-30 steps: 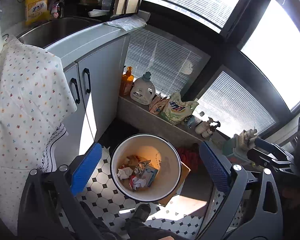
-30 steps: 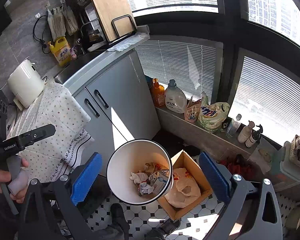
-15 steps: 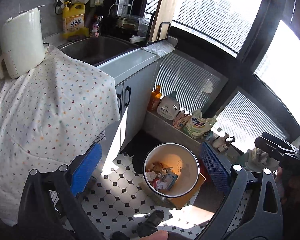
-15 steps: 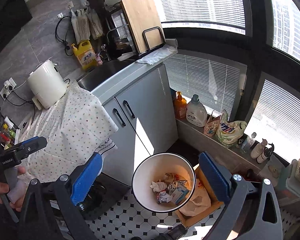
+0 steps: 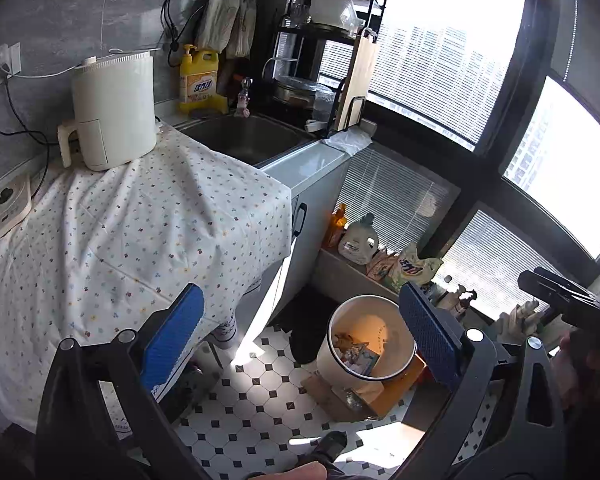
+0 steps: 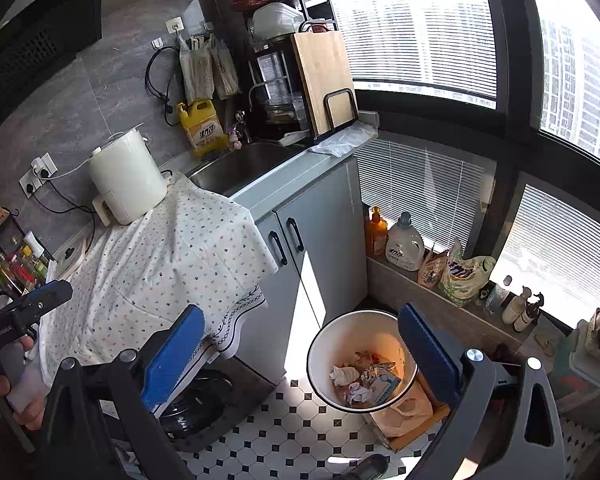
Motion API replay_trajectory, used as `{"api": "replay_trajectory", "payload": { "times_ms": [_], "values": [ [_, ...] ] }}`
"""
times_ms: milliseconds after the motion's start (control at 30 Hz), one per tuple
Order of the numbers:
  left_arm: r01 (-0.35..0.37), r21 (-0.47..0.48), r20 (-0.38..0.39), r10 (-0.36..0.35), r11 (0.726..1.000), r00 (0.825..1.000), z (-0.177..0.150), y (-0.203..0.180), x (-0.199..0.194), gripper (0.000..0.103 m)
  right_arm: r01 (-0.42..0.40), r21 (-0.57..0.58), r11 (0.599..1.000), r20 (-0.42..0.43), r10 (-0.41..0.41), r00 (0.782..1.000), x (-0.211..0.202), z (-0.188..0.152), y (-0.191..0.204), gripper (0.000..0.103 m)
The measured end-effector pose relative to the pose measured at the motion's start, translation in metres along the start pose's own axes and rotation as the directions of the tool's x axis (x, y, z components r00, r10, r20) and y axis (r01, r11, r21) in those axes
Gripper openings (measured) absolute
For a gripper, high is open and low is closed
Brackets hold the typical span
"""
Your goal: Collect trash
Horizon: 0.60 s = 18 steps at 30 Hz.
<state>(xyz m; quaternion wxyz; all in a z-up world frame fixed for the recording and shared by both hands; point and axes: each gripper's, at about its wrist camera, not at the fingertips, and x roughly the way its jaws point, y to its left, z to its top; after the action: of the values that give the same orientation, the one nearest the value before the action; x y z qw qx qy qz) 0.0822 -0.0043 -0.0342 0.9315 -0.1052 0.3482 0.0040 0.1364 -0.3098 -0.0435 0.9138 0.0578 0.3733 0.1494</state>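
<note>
- The left gripper (image 5: 300, 344) is held up in the air, its blue pads (image 5: 172, 340) spread wide with nothing between them.
- The right gripper (image 6: 300, 352) is likewise raised and spread wide, carrying nothing.
- Down on the black-and-white tiled floor (image 6: 292, 432) stands a white trash bin (image 6: 320, 376), just beside the grey sink cabinet (image 6: 324, 232).
- The trash (image 6: 364, 380) lies at the bottom of that bin: crumpled white paper, wrappers and a bluish packet.
- A cardboard box (image 6: 404, 436) with a pale bag in it sits against the bin, on its window side.
- A dotted white cloth (image 5: 132, 240) covers the counter to the left of the sink (image 5: 244, 140); a white kettle (image 5: 112, 108) stands on the cloth's far corner.
- A yellow detergent jug (image 5: 200, 80) stands behind the sink, with a wooden cutting board (image 6: 324, 80) propped upright in a rack.
- Bottles and refill pouches (image 6: 460, 272) line the low ledge beneath the window blinds.
- A hand (image 6: 4, 388) grips the left gripper's handle, seen at the edge of the right wrist view.
</note>
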Motion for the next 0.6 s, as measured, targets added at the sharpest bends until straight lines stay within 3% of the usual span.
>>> {"api": "replay_trajectory", "payload": {
  "times_ms": [333, 600],
  "values": [
    [-0.037, -0.014, 0.049, 0.038, 0.999, 0.998, -0.033, 0.037, -0.066, 0.097, -0.022, -0.022, 1.0, 0.043, 0.023, 0.999, -0.045, -0.037, 0.059, 0.095],
    [-0.054, -0.021, 0.082, 0.056, 0.998, 0.995, -0.047, 0.052, -0.096, 0.097, -0.038, -0.035, 0.999, 0.058, 0.04, 0.997, -0.064, -0.057, 0.082, 0.095]
  ]
}}
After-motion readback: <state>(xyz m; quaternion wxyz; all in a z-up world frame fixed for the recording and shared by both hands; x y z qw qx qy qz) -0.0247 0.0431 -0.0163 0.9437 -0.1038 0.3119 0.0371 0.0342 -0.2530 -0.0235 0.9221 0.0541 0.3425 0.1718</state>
